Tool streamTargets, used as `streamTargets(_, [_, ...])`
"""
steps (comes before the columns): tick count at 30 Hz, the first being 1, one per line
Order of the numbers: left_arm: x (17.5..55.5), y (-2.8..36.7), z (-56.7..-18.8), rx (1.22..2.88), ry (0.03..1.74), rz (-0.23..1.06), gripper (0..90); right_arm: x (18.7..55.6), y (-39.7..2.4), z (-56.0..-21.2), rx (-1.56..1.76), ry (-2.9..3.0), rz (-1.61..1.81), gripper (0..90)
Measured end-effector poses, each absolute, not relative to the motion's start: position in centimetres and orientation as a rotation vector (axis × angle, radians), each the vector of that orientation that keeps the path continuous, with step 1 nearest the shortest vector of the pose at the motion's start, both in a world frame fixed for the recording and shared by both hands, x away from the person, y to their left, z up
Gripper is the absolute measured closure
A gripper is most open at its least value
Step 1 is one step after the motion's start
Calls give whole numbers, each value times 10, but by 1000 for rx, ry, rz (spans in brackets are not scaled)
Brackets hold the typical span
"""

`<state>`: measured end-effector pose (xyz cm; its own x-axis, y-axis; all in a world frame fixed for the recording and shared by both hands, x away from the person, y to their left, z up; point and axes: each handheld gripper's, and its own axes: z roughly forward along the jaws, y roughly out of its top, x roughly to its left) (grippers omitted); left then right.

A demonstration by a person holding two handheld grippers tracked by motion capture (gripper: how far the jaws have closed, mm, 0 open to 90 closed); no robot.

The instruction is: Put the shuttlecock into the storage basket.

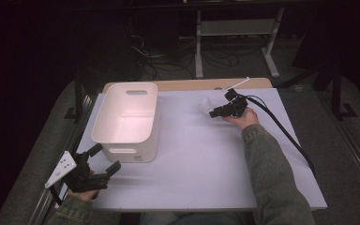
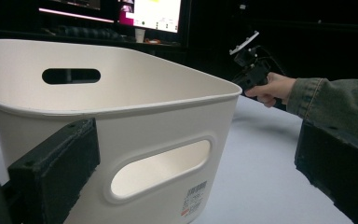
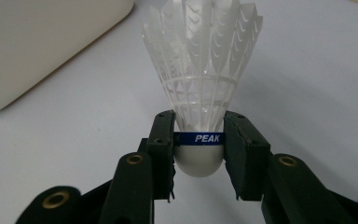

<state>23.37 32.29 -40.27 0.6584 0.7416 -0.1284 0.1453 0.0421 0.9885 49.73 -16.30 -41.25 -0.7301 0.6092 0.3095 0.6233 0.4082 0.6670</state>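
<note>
A white feather shuttlecock (image 3: 200, 74) with a blue band marked PEAK is pinched at its cork base by my right gripper (image 3: 199, 144), feathers pointing away from the camera. In the high view that right gripper (image 1: 212, 112) hangs over the far right part of the white table (image 1: 201, 159), with the shuttlecock (image 1: 206, 103) pale at its tip. A white plastic bin (image 1: 127, 119) with handle slots stands at the left. My left gripper (image 1: 105, 159) rests open at the near left corner, its jaws on either side of the bin's near wall (image 2: 158, 140) without touching it.
A person's sleeved right arm (image 1: 272, 173) crosses the right side of the table. A thick black cable (image 1: 286, 136) trails from the right gripper toward the right edge. Beyond the table's far edge are dark floor, cables and a white frame (image 1: 236, 33).
</note>
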Motion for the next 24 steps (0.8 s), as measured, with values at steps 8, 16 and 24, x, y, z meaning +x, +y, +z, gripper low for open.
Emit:
streamTargets(8, [234,322,-403,1480,781,534,0,486,-165,-398,-1137,-2589,-1318,637])
streamTargets(16, [234,323,-403,1479,782,528,0,471,-167,-383,-1132,-2588,-1349,637])
streamTargets(24, [235,322,-403,1477,783,531,0,463,-169,-368,-1134,-2572,-1376,637])
